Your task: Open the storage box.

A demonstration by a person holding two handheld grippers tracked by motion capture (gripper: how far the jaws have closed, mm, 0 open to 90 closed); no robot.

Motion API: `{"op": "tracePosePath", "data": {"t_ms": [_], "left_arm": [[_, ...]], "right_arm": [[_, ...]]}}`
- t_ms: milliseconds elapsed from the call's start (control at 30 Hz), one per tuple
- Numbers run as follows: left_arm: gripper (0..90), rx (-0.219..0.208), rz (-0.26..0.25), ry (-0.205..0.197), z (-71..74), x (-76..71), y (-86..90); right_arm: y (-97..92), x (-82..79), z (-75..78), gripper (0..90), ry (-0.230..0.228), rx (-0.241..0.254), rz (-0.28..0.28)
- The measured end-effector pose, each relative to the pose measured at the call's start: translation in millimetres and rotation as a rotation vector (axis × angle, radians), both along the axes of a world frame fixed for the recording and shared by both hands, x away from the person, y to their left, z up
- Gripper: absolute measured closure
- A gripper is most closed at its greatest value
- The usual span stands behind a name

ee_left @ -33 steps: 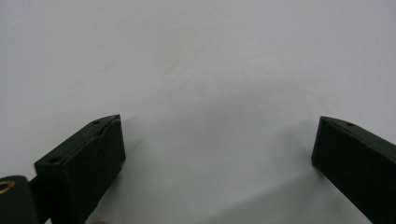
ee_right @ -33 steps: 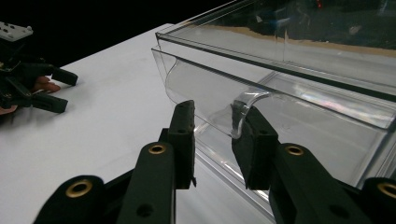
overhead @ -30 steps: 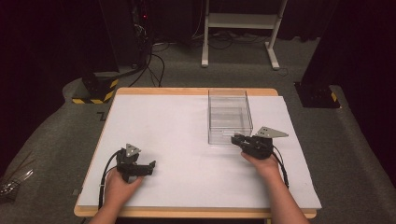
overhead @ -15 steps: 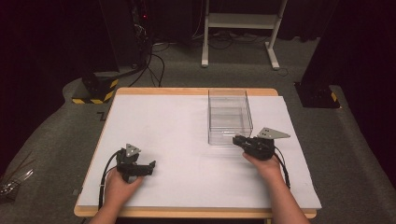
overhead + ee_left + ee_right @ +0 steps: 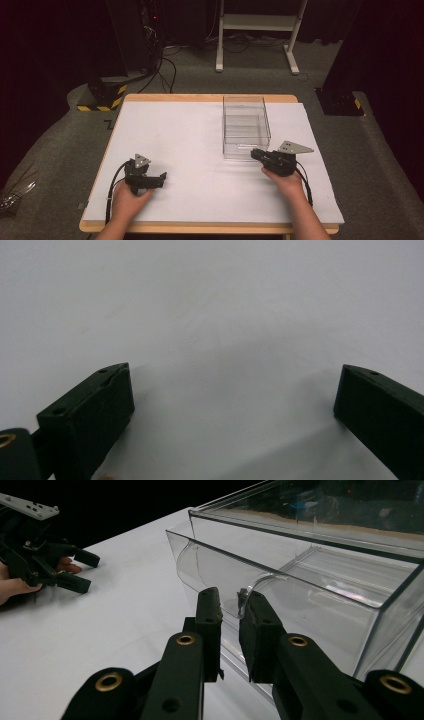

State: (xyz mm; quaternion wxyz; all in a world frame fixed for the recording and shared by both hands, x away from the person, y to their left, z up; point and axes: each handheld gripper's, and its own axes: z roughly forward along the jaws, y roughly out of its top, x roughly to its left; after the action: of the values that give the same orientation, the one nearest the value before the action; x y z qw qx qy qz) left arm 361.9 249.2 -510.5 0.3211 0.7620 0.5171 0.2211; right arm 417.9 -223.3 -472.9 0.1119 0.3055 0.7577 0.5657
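Now nearly shut: right hand-held gripper (image 5: 229, 599), jaws just closing in, with the thin curved lip (image 5: 243, 596) of the see-through plastic box (image 5: 300, 575) between them. Touching one side of the lip, maybe not squeezing it yet. Rest of the box straight ahead of the tips, sitting on the white bench (image 5: 115, 630). Wide open and holding nothing: left hand-held gripper (image 5: 230, 390), lying low on the bench, well off to the side of the right one.

Could slip off, with a smooth thin lip and just the tips on it. Could tip the box if pulled up and not straight back. Could crack the lip if squeezed too hard. Could slide crooked with no second grip to steady it.
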Motion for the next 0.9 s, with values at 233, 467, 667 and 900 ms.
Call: {"op": "tracePosePath", "data": {"t_ms": [233, 467, 667, 900], "left_arm": [[2.9, 0.0, 0.0, 0.0, 0.0, 0.0, 0.0], [2.9, 0.0, 0.0, 0.0, 0.0, 0.0, 0.0], [2.9, 0.0, 0.001, 0.0, 0.0, 0.0, -0.1], [2.9, 0.0, 0.0, 0.0, 0.0, 0.1, 0.0]], "right_arm": [[-3.7, -3.6, -1.8, 80.0, 0.0, 0.006, 0.003], [-5.1, -8.0, -2.2, 80.6, 0.003, 0.011, 0.009], [-6.5, -12.7, -2.6, 81.1, 0.007, 0.017, 0.015], [-8.0, -19.1, -2.7, 81.4, 0.01, 0.021, 0.026]]}}
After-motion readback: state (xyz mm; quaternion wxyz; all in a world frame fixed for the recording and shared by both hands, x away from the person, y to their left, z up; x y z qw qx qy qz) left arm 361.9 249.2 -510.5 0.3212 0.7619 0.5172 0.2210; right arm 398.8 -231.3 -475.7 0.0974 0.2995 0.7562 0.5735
